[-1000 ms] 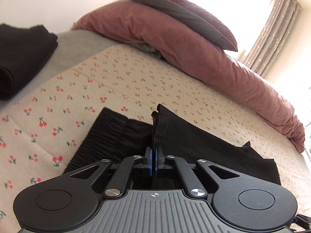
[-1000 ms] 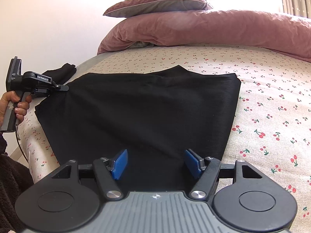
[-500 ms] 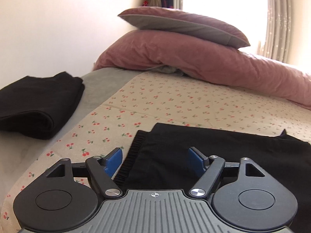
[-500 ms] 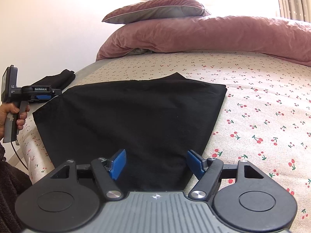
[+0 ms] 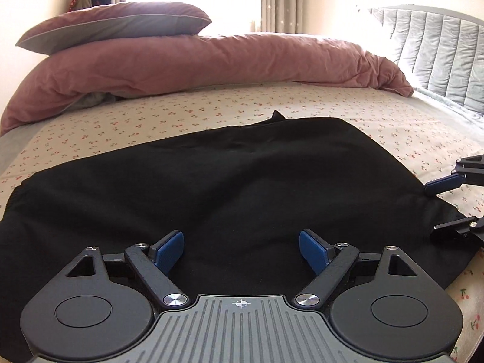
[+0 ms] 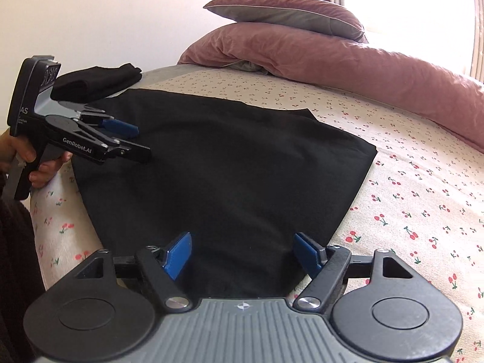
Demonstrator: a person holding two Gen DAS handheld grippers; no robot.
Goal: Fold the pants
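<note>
Across the cherry-print bedsheet (image 6: 423, 199), the black pants (image 6: 230, 163) are lying folded into a flat, smooth trapezoid, widest at the 12 o'clock edge and narrowing toward 6 o'clock in the right wrist view. Both the left gripper (image 5: 242, 249) and the right gripper (image 6: 243, 251) are hovering over the cloth with jaws opening, pressing on nothing. At 10 o'clock, a second folded black garment (image 6: 96, 83) is sitting beside the pants.

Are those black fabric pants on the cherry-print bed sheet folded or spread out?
Folded, at least partly: the black fabric pants lie flat as one wide panel with straight edges and no separate legs showing on the cherry-print bed sheet.
</note>
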